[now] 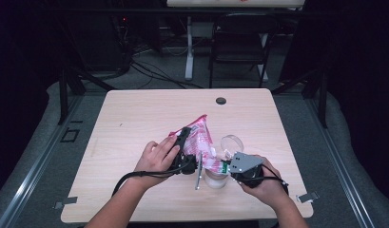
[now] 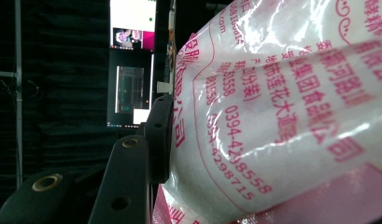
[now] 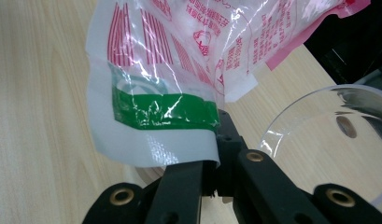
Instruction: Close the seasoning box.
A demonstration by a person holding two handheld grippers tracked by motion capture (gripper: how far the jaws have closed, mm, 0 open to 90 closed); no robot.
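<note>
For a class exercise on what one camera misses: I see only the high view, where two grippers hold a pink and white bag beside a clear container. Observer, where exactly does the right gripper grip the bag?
Observer: The right gripper pinches the bag at a corner edge, just below a green band.
Operator: And the left gripper?
Observer: One jaw of the left gripper presses against the bag's full, bulging side, printed with red characters and digits.
Operator: Is the container empty?
Observer: The clear container beside the right gripper looks empty as far as its near wall shows; its rim is open.
</note>
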